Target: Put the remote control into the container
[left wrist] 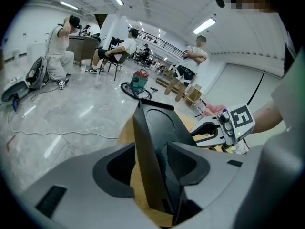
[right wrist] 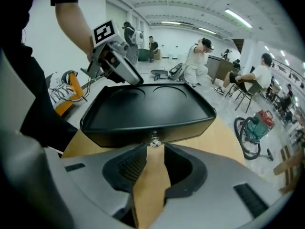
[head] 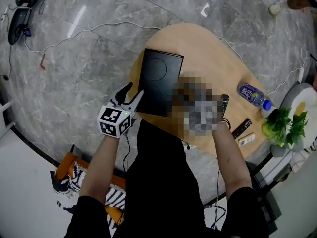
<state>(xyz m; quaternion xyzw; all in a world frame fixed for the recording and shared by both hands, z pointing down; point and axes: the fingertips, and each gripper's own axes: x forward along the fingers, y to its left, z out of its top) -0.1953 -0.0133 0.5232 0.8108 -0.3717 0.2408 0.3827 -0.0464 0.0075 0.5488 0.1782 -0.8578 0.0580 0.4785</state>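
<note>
The black container (head: 158, 81), a flat box with its lid shut, lies on the wooden table (head: 218, 63). My left gripper (head: 132, 94) stands open at the box's near left corner. In the left gripper view that corner edge (left wrist: 147, 166) rises between the wide jaws, with a gap at the left pad. My right gripper (right wrist: 151, 154) is open at the box's near side, its tips just short of the small metal knob (right wrist: 153, 141), with only table between them. In the head view a mosaic patch hides it. A dark remote control (head: 225, 103) lies right of the box.
Further remotes, one dark (head: 241, 128) and one white (head: 246, 140), lie near the table's right edge. A water bottle (head: 253, 95) and a potted plant (head: 283, 125) stand there too. Cables cross the marble floor (head: 74, 58). Several people (left wrist: 61, 51) are in the hall behind.
</note>
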